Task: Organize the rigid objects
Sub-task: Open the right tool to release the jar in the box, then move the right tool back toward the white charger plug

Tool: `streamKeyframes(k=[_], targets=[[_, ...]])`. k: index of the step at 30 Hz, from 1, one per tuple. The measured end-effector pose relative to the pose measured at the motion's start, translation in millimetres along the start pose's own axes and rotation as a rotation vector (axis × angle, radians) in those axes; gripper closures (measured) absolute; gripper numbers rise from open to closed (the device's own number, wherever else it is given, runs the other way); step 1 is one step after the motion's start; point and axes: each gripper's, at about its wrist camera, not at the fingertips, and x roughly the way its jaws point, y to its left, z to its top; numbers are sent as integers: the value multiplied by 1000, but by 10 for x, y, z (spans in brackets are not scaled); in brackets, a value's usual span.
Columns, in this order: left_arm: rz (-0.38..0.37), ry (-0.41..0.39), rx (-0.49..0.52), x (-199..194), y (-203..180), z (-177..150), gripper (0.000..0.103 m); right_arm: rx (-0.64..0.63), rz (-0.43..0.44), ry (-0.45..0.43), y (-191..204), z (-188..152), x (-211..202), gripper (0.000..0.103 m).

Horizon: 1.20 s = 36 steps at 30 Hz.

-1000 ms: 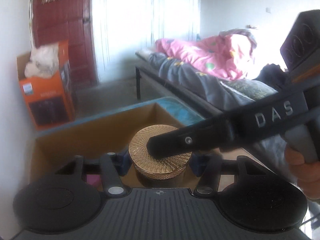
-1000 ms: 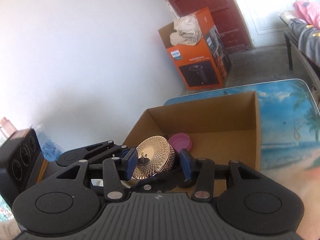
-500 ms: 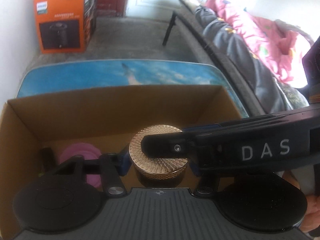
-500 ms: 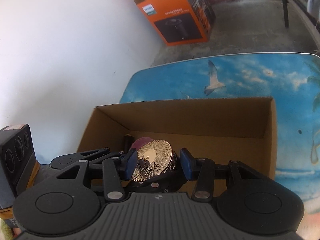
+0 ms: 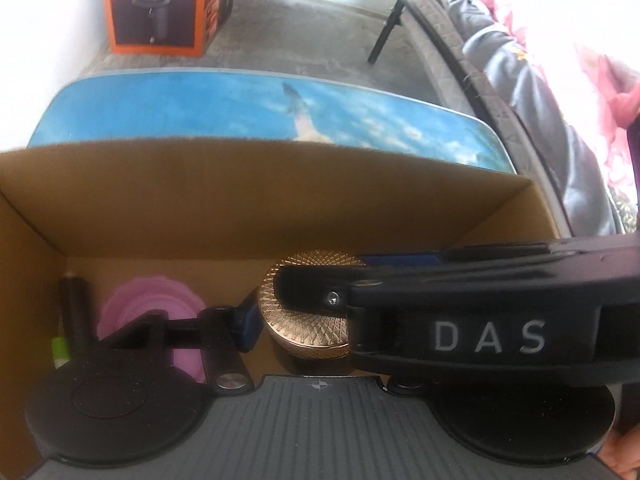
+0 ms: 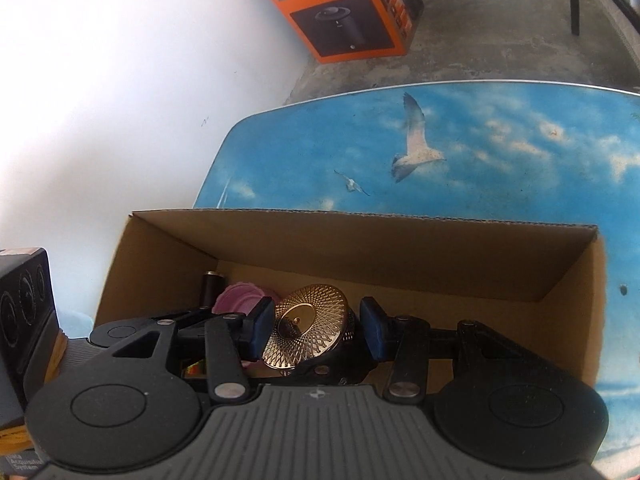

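Observation:
A round gold tin with a diamond-patterned lid sits low inside an open cardboard box. Both grippers reach into the box around it. In the left wrist view the left gripper has one blue pad beside the tin's left side; the right gripper's arm crosses over the tin and hides the other pad. In the right wrist view the tin lies tilted between the right gripper's blue pads, with gaps on both sides. A pink lid and a dark tube lie at the box's left.
The box stands on a table printed with blue sky and seagulls. An orange Philips carton stands on the concrete floor beyond. A bed with grey and pink bedding runs along the right. A white wall is at the left.
Both grippers have tipped downward and lowered the gold tin deeper into the cardboard box. The right gripper's pads now stand further from the tin than before.

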Motion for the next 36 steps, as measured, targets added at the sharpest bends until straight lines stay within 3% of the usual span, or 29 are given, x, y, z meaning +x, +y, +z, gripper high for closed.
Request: streamKeyframes(k=[13,19,21,24,29,36], targets=[[-21,-9,-66,69,69,65,42,-20,-20,-26,-21,31,98,53],[-57,-40,-104,-68,61,76,33,-9,13,-91,7,29,-81,53],[-71,-57,-106,-165,44,63,24,0,36,-129,20,-2,-208,53],[-91,-72,-85,-346,-11,25,23,11,86,-196,39,-85,-466,53],[-118,-112,-27,-747,-98,-110,19,33,194,-325,33,-410,-1055,53],[-192,-233,45,-1385,-128,-577,8,29,280,-462,-5,-1287,-1836,50]])
